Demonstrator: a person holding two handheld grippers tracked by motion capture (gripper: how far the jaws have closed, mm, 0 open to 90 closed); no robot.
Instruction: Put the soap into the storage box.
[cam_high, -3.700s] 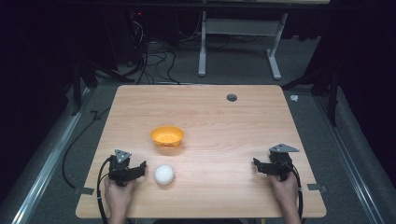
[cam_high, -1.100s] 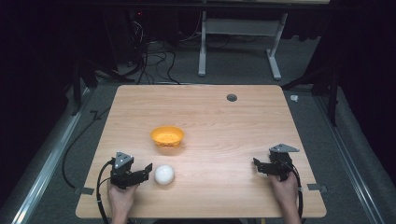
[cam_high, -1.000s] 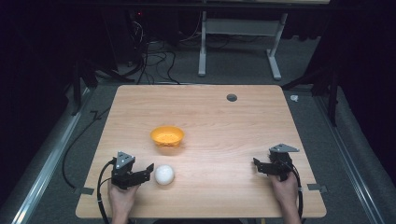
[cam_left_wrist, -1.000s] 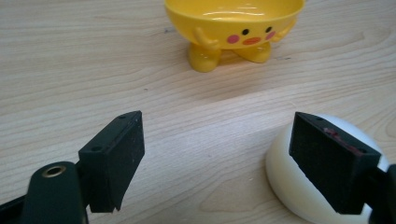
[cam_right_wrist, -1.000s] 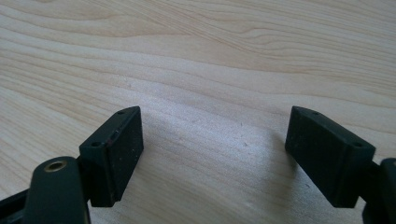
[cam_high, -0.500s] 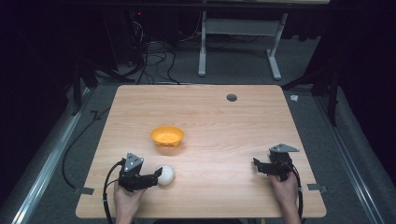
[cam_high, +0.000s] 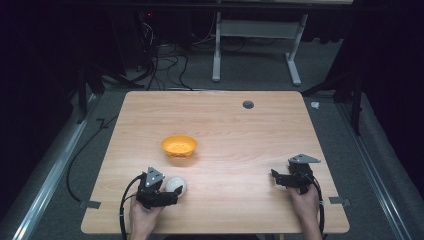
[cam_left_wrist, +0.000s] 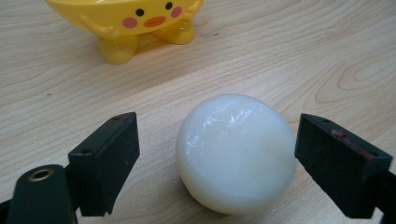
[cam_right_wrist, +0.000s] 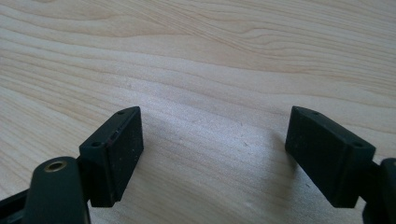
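One white ball (cam_left_wrist: 237, 154), smooth, glossy and slightly translucent like wax or soap, sits on the tabletop (cam_high: 240, 130) near its front left edge, between the spread jaws of the left gripper (cam_left_wrist: 217, 158); a gap shows on each side, so neither jaw touches it. One yellow plastic bowl (cam_high: 179, 145) stands just beyond the ball, shaped like a chick with two stubby feet, black dot eyes, pink cheeks and an orange beak. No writing is readable anywhere. The tabletop is pale wood-grain laminate with one dark round grommet (cam_high: 248, 104) near the far edge. The right gripper (cam_right_wrist: 212, 154) rests at the front right, jaws wide over bare wood.
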